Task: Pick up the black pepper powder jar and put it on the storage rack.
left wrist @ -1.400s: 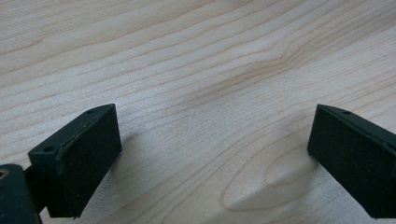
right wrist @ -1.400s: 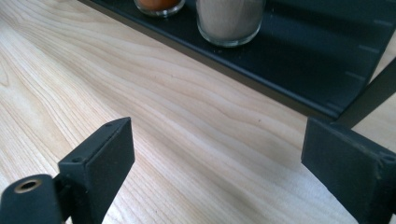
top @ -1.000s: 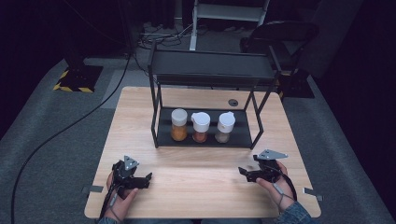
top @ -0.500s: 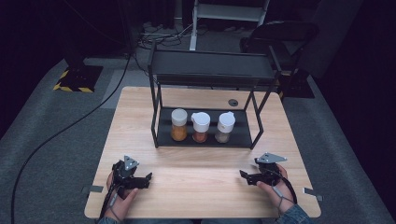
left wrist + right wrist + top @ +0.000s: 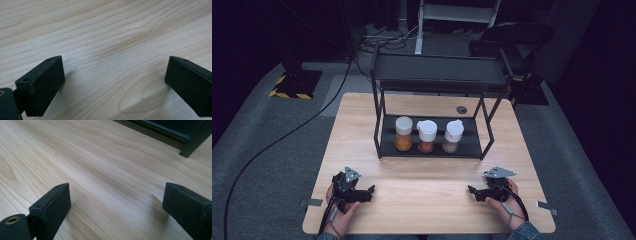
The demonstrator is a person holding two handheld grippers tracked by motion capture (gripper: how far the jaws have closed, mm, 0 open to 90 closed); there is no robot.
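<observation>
A black two-tier rack (image 5: 387,145) stands on the back half of the wooden table (image 5: 427,210). Three spice jars sit in a row on its lower shelf: an orange one (image 5: 403,133), a reddish one (image 5: 427,136) and a greyish one (image 5: 453,136), the last two with white caps. My left gripper (image 5: 371,192) rests low near the front left, pointing right, and is open over bare wood (image 5: 112,85). My right gripper (image 5: 472,192) rests near the front right, pointing left. Its jaws have just been opening and nothing lies between them (image 5: 117,207).
A rack foot (image 5: 192,142) shows at the top right of the right gripper view. A small dark round grommet (image 5: 461,109) sits in the tabletop behind the rack. A black cable (image 5: 287,135) crosses the grey floor at the left, and a chair (image 5: 512,40) stands beyond the table.
My right gripper has drifted slightly toward the table's near edge. The left gripper and the jars have not moved.
</observation>
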